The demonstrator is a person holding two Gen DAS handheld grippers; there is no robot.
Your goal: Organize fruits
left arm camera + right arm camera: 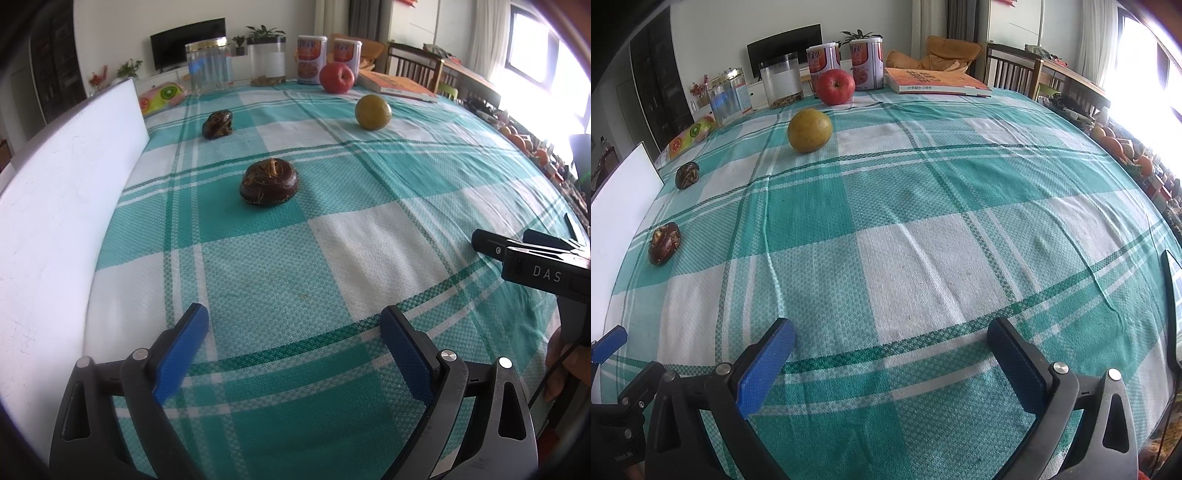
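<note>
A near dark brown fruit point(269, 181) lies on the checked tablecloth ahead of my left gripper point(295, 325), which is open and empty. A second dark brown fruit point(217, 124) lies farther back left. A yellow-green orange point(373, 112) and a red apple point(336, 77) sit farther back. In the right wrist view my right gripper point(894, 341) is open and empty over the cloth; the orange point(809, 130), apple point(835, 86) and both dark fruits point(664, 243) point(687, 175) lie to its front left. The right gripper also shows at the left view's right edge point(517, 247).
A white board point(62, 206) stands along the table's left side. Jars point(208, 68), two cans point(312, 59) and a book point(397, 85) line the far edge. A chair point(1012, 68) and oranges point(1115, 146) are beyond the table's right side.
</note>
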